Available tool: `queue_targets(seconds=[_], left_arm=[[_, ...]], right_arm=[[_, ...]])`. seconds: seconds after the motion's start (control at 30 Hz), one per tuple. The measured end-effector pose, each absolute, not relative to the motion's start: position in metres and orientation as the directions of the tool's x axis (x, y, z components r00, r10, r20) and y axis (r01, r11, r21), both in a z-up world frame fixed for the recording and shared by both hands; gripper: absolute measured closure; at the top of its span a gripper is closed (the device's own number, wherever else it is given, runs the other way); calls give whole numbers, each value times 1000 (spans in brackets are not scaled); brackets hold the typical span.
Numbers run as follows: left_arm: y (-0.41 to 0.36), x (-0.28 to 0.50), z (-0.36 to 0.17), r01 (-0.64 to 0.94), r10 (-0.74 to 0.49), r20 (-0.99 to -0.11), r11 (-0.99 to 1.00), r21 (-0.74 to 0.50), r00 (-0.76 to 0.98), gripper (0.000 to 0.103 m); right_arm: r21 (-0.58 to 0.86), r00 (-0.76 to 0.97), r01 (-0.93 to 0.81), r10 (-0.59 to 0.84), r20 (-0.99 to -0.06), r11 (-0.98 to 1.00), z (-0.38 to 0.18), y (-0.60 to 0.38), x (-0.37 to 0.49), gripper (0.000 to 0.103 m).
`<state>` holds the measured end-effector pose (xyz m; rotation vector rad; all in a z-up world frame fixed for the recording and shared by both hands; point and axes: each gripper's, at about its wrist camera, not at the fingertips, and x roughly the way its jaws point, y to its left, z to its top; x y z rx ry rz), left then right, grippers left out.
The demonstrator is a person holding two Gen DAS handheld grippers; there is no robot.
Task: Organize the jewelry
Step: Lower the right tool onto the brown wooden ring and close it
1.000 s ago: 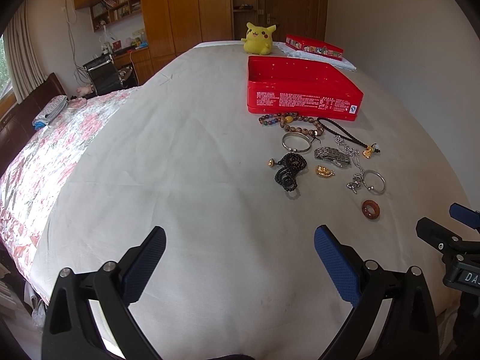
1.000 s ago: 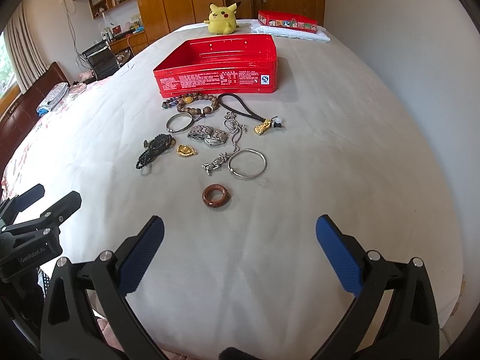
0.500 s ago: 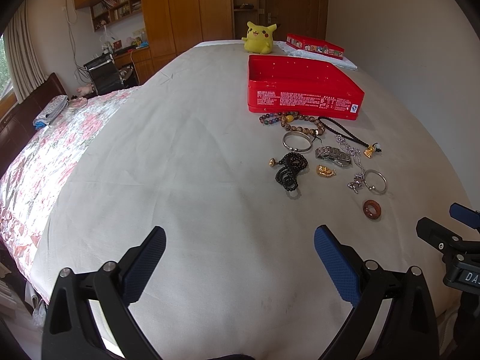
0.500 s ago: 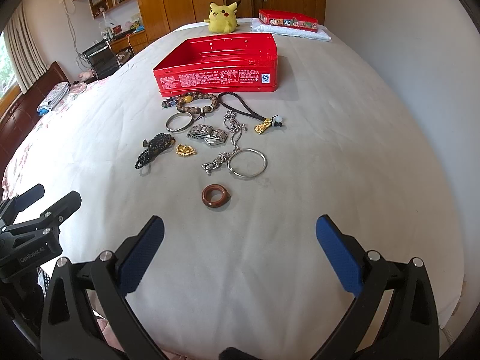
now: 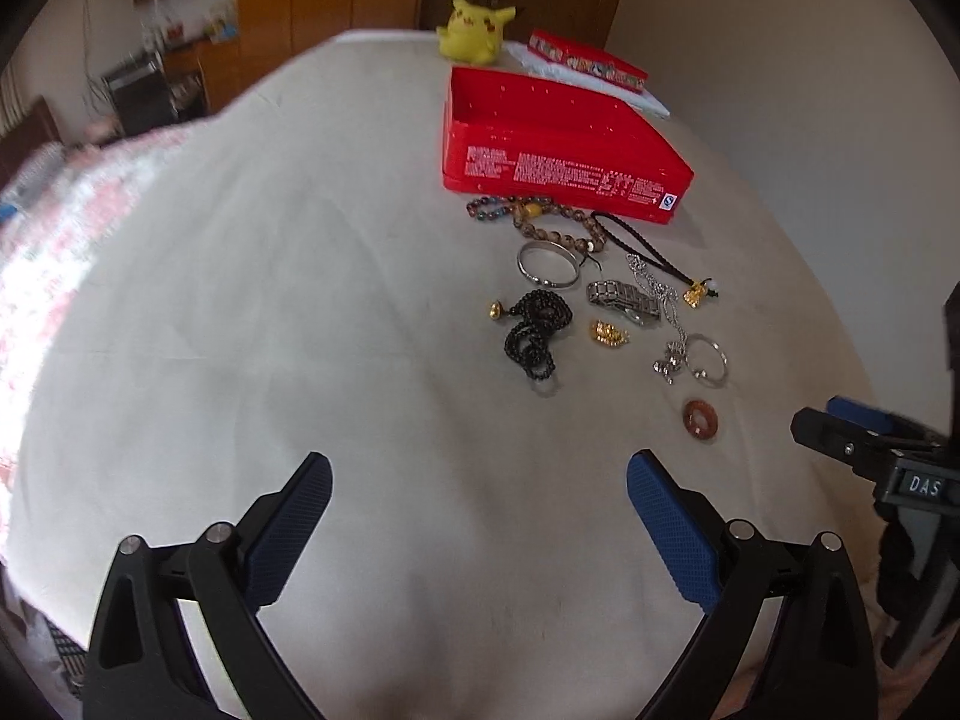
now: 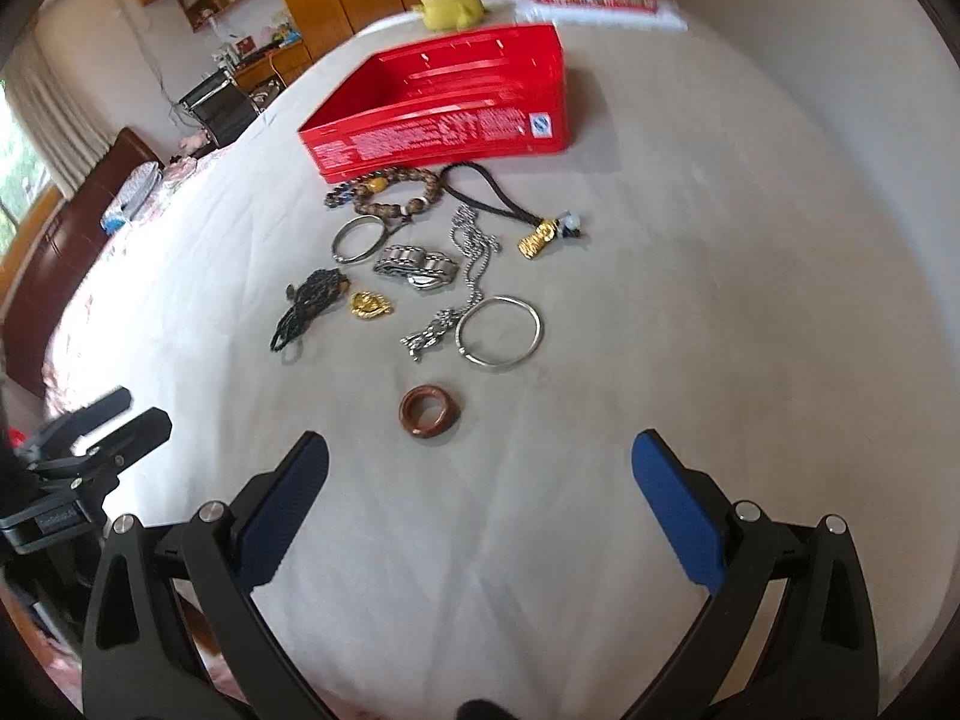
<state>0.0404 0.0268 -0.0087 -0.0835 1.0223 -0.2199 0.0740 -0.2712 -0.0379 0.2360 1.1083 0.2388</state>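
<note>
A: Both grippers hang spread wide over the bedsheet [image 6: 690,312], holding nothing. Our right gripper [image 6: 480,480] has the brown ring [image 6: 430,410] just ahead of its fingertips, slightly toward its left finger. Our left gripper [image 5: 480,504] faces bare sheet, with the jewelry ahead and off to its right.

B: And the red box [image 6: 444,132], where we judge it all should go, sits beyond the pile, well ahead of both. It looks empty from here.

A: What worries us?

B: The sheet is soft. If we press down on the brown ring, the fingers may bunch fabric and pinch cloth with it, or tip it flat out of the grasp. Farther ahead, the silver chain [image 6: 474,258] lies touching the watch band [image 6: 417,267], and its pendant sits against the silver bangle [image 6: 498,331]; lifting one could drag another.

A: The black beads [image 5: 534,336] are a loose heap too, so they could slip through.

B: What does each view add?

A: Our right view looks into the red box and shows its ribbed floor. Our left view shows mostly its front wall, but separates the black beads from the small gold charm [image 5: 610,334] more clearly, and shows the right gripper's tips near the brown ring.
</note>
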Motion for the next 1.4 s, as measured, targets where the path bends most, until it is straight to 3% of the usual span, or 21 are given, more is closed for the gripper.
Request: queue_targets(seconds=[0.23, 0.3, 0.37, 0.4, 0.53, 0.97, 1.23, 1.4], left_arm=[[23, 85, -16, 132, -252, -877, 967, -216, 409, 5], [18, 95, -17, 135, -236, -884, 971, -197, 404, 7], [10, 106, -21, 154, -222, -897, 972, -176, 383, 17], [5, 113, -26, 161, -218, -907, 972, -170, 361, 19], [-4, 128, -38, 173, -204, -923, 973, -154, 325, 23], [-16, 151, -49, 196, -206, -934, 969, -153, 291, 25], [-32, 157, -58, 229, -230, -943, 957, -176, 238, 25], [-40, 159, -61, 246, -224, -948, 955, -167, 226, 41]], right_arm=[[438, 282, -70, 439, -853, 896, -58, -271, 99, 4], [430, 250, -83, 436, -865, 899, -65, -265, 103, 9], [440, 203, -78, 446, -872, 895, -74, -260, 108, 33], [451, 185, -71, 456, -871, 890, -77, -259, 109, 37], [430, 183, -80, 437, -880, 899, -80, -255, 113, 40], [270, 173, -182, 301, -938, 946, -80, -223, 120, 73], [243, 205, -202, 284, -937, 949, -71, -227, 115, 74], [263, 245, -178, 301, -921, 948, -59, -246, 113, 74]])
